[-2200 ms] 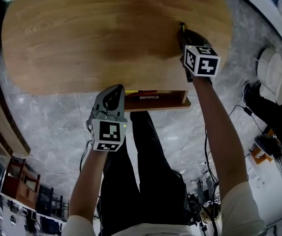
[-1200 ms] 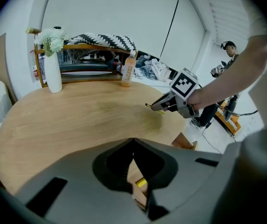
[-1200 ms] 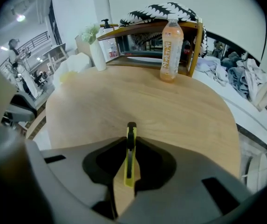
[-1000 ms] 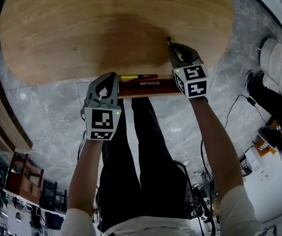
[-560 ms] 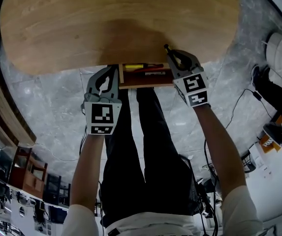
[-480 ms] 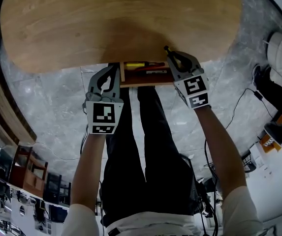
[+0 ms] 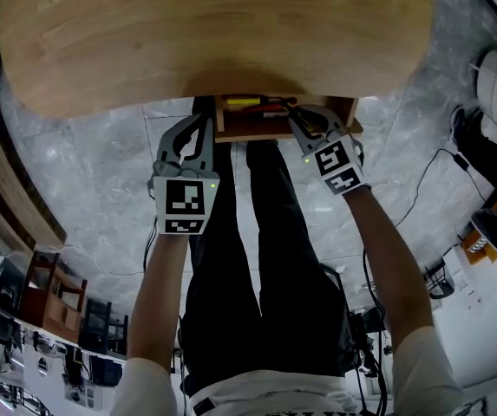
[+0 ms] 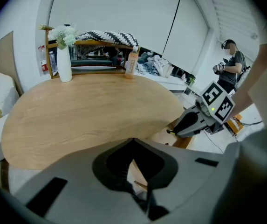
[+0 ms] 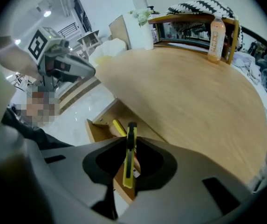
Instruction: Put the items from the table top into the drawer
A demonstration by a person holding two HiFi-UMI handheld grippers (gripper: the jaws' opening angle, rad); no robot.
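The task is looking partly done: the drawer (image 7: 261, 133) is standing open under the table top (image 7: 213, 33), and a yellow pen-like item (image 7: 241, 101) is already lying inside. The right gripper (image 9: 131, 141) is pinching a slim yellow-and-black tool (image 9: 129, 164) between its closed jaws, with the drawer sitting just below and ahead of its tips, so releasing it there appears to be what is left for this item. The left gripper (image 8: 134, 146) is hanging shut and empty just beside the drawer's left corner. A bottle (image 8: 132, 63) and a vase (image 8: 64, 55) are standing well beyond it, possibly awaiting stowing.
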